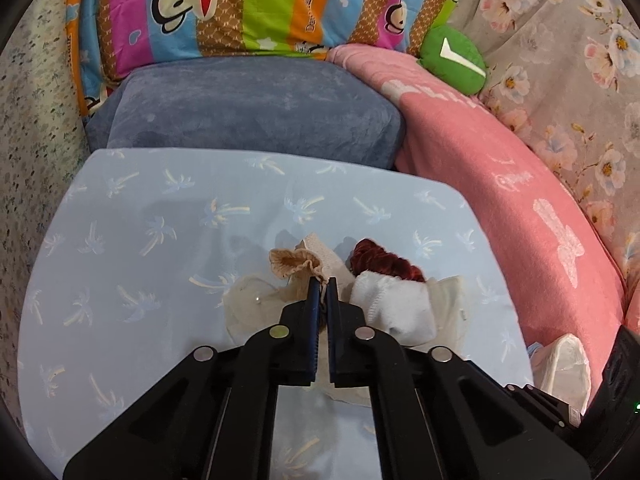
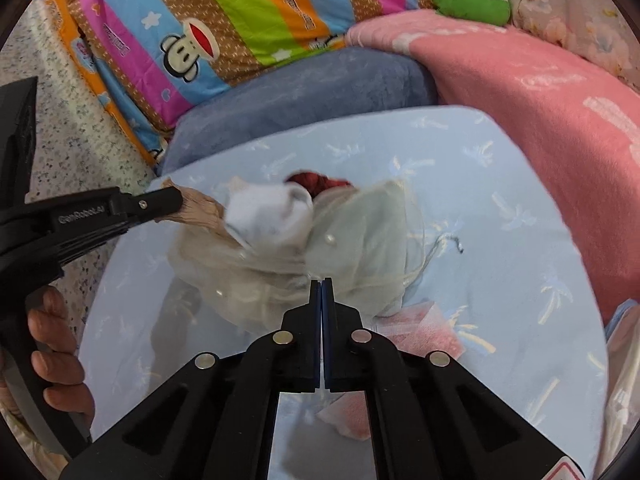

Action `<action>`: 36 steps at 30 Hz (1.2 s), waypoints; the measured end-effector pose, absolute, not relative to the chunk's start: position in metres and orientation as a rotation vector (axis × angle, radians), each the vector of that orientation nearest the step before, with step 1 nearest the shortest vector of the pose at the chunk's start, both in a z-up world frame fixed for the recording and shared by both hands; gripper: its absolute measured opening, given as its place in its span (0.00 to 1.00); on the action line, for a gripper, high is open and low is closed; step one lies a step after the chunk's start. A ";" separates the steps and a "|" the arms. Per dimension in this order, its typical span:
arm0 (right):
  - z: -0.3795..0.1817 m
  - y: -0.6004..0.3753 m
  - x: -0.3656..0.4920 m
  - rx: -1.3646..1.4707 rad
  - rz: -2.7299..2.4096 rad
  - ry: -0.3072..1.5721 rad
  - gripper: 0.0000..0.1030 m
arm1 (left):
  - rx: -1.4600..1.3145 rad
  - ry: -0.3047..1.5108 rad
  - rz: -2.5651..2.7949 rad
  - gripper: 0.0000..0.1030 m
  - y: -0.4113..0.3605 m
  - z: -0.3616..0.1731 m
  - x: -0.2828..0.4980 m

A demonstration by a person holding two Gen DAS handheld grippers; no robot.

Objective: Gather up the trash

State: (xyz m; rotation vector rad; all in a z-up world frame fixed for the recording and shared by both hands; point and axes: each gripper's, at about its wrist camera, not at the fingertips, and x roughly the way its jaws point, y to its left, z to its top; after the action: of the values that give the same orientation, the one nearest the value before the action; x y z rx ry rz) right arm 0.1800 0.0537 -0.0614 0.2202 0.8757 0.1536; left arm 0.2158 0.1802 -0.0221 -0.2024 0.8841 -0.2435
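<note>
A sheer off-white mesh bag lies on the light blue palm-print sheet. It holds a white sock and something dark red. My right gripper is shut, its tips pinching the bag's near edge. My left gripper is shut on a tan crumpled cloth at the bag's mouth. Beside it are the white sock and the dark red thing. In the right wrist view the left gripper comes in from the left, holding the tan cloth.
A pink crumpled piece lies under my right gripper. A blue-grey cushion, a striped cartoon pillow, a pink blanket and a green plush ring the sheet. A white plastic bag sits at the right. A person's hand holds the left gripper.
</note>
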 end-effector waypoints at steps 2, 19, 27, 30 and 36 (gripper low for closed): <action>-0.043 0.053 0.172 0.217 0.158 0.836 0.01 | -0.202 0.866 -0.248 0.03 0.179 -0.012 0.212; -0.051 0.042 0.169 0.194 0.173 0.883 0.47 | -0.167 0.720 -0.246 0.03 0.175 0.046 0.181; -0.096 0.044 0.209 0.277 0.196 0.965 0.47 | -0.169 0.736 -0.256 0.03 0.179 0.032 0.191; -0.109 0.049 0.215 0.286 0.214 1.003 0.18 | -0.170 0.748 -0.256 0.03 0.178 0.027 0.195; -0.091 0.053 0.201 0.273 0.226 0.968 0.01 | -0.178 0.758 -0.258 0.03 0.177 0.026 0.192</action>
State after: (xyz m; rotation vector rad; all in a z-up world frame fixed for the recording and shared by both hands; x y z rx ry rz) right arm 0.2014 0.0529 -0.0912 0.2733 0.9683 0.2263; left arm 0.1919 0.1774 0.0261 -0.1784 0.7583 -0.2582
